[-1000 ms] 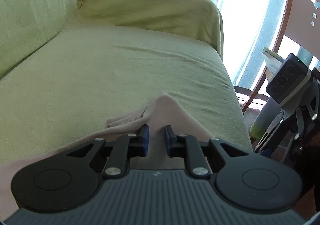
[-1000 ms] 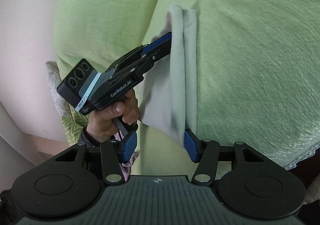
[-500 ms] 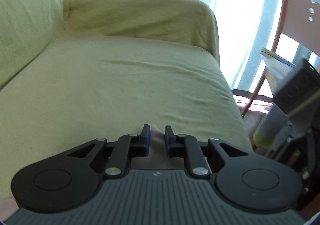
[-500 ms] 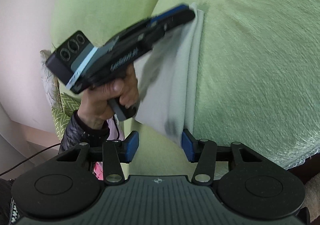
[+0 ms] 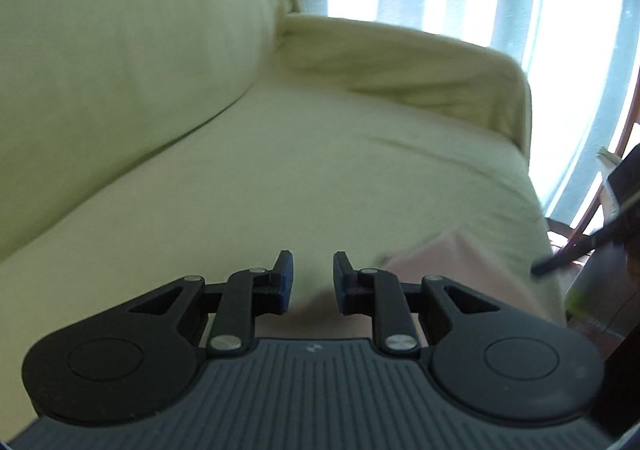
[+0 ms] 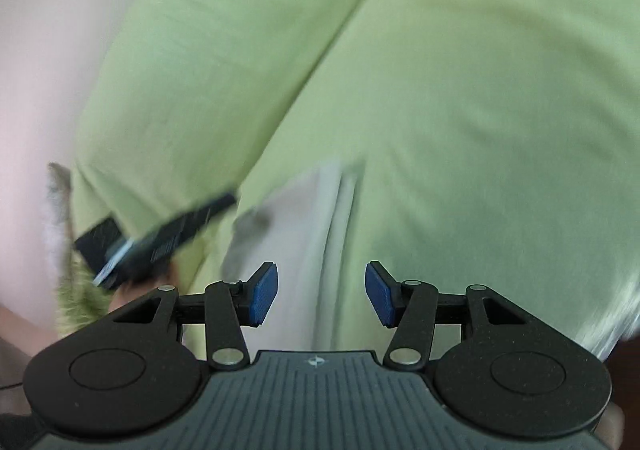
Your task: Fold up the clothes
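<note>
Just beyond the wide, empty right claw (image 6: 321, 295), a seemingly folded pale garment (image 6: 308, 226) on sofa (image 6: 480, 110).

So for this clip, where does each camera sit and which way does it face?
Left wrist: on the left gripper, facing along the sofa seat to the armrest and curtained window; open fingers show.
Right wrist: on the right gripper, looking down at the pale garment on the seat; open fingers show.
Shared: sofa, garment, each other's blurred gripper.
</note>
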Demonstrator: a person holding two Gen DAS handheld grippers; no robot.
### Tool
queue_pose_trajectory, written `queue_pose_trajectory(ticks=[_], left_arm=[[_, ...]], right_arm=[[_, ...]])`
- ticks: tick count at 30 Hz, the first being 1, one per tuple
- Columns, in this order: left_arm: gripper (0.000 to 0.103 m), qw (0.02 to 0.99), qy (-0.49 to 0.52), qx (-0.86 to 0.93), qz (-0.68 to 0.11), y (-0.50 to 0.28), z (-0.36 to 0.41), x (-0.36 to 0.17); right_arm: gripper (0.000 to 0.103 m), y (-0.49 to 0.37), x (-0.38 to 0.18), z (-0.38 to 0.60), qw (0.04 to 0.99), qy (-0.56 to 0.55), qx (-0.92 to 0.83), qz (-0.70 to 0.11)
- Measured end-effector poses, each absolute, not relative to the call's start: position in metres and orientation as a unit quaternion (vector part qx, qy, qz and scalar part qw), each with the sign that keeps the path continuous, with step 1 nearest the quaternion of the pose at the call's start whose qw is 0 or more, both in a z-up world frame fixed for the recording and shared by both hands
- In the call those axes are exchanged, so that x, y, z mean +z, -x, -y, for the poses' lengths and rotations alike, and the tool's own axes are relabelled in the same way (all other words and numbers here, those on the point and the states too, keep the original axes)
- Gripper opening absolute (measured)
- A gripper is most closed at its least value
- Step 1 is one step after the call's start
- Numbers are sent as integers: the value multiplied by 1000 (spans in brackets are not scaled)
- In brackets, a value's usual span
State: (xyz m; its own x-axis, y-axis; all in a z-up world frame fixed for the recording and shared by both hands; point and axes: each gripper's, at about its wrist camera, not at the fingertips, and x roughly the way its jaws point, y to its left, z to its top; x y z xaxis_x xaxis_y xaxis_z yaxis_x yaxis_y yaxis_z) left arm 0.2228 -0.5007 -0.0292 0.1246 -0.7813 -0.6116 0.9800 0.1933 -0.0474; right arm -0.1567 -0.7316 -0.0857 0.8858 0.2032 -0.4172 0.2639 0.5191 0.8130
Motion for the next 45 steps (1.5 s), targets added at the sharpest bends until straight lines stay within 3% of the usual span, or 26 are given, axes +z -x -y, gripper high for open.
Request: queue_pose_trajectory(ticks=[6,10,13,14,17,24,26,29,36,40,45], left_arm=[[17,721,-186,-600,-293,-224,471,-56],[19,731,-169,-593,-291,-239,467,-66],[14,737,-152,-591,-292,-256,464,-70],[12,736,-146,-592,-294,-259,464,-71],[9,736,-132,-594,-297,-267,462,-71],[9,757,-136,-573,-283,-263,456,-63],[12,765,-137,-567,-274,-258,449,-56],[12,754,-135,-586,-264,-243,442,-47],[13,709,-184,-630,-257,-215,483,-63],[13,719,-198,-618,-251,-233,504,-69],[18,741,-208,-589,-244,-254,505,-66]], right_arm=[[36,98,-49,692,910,-337,-36,-240],[35,47,-51,660,930,-227,-36,-287],[32,27,-65,645,932,-175,-35,-315],[28,25,-65,648,933,-176,-38,-312],[0,19,-69,662,931,-189,-66,-307],[0,23,-69,672,928,-189,-134,-293],[14,28,-63,671,930,-183,-154,-279],[15,36,-55,667,937,-190,-141,-256],[14,5,-70,636,938,-142,-60,-312],[0,9,-72,638,940,-97,-86,-315],[0,19,-74,644,938,-83,-123,-313]])
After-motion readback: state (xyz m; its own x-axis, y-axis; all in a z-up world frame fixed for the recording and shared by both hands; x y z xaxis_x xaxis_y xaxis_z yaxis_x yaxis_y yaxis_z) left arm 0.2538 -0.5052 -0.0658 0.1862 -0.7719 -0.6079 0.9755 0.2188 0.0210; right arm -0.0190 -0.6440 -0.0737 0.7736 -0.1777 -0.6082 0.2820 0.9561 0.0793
